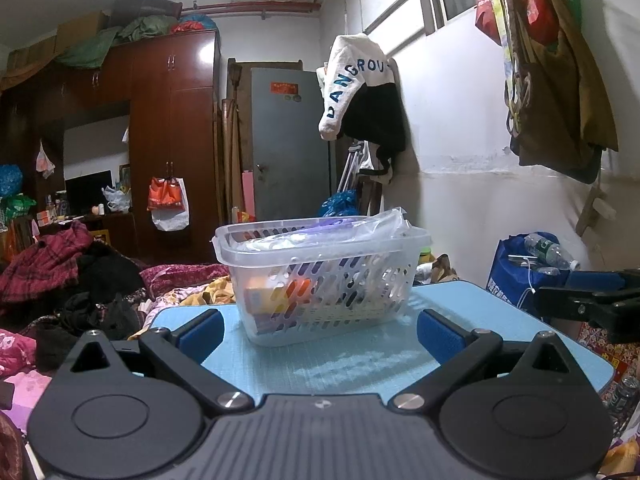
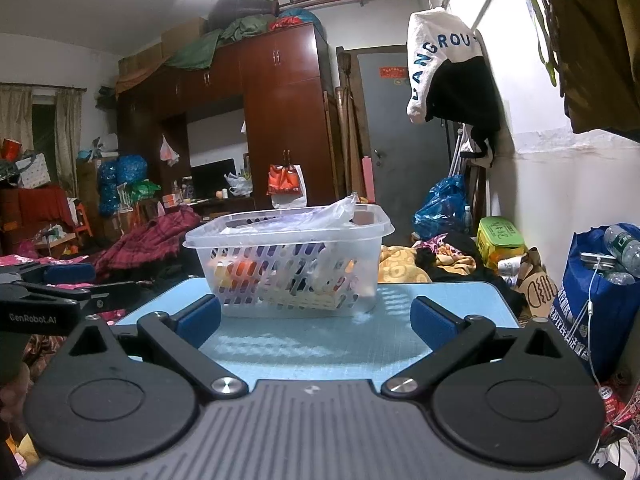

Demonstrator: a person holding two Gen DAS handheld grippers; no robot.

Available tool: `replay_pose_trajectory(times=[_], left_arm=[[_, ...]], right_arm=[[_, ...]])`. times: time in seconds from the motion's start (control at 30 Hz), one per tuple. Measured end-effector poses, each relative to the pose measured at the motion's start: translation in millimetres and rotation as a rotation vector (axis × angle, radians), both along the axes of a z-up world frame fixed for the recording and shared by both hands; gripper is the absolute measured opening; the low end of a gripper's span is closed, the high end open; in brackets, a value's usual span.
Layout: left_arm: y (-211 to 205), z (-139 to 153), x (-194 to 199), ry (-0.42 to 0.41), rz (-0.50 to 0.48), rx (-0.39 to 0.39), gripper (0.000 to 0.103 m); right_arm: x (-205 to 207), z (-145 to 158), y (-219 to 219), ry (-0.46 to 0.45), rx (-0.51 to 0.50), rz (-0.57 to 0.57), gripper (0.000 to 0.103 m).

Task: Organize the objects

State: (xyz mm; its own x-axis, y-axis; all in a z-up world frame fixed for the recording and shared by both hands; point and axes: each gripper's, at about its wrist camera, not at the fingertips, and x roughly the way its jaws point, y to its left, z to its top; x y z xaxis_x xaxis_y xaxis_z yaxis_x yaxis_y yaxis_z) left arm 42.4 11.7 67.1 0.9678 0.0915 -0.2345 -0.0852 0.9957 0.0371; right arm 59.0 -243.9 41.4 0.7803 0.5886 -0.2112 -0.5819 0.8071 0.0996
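Over on the far left lies a bed (image 1: 48, 280) heaped with dark and plaid clothes, and behind it stands a tall reddish-brown wardrobe (image 1: 172, 120) with an orange-and-white bag hanging from its door. Nearer the camera, the left gripper (image 1: 320, 334) hovers low over the light blue tabletop (image 1: 360, 360), its blue-padded jaws spread wide apart with nothing between them. Just ahead of it, toward the far edge of the tabletop, sits the clear perforated plastic basket (image 1: 324, 276). Through its slotted walls show orange and red packages, and a crinkled clear plastic bag (image 1: 384, 220) rises above the rim on the right side. From the right wrist view the same basket (image 2: 292, 264) stands slightly left of centre, and the right gripper (image 2: 316, 320) likewise has its jaws held well apart and empty, a little short of the basket. The right gripper also shows at the right edge of the left wrist view, off beside the tabletop. Farther right, a white sleeve lettered in blue hangs on the wall, and a dark blue bag (image 2: 600, 292) holding water bottles stands near the tabletop's right edge.
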Motion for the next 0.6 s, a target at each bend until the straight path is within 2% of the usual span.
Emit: replay_pose_trajectory(times=[0.6], left_arm=[[-1.0, -0.2, 4.3, 0.006, -0.010, -0.005, 0.103]], right_arm=[[-1.9, -2.3, 4.9, -0.003, -0.006, 0.006, 0.103]])
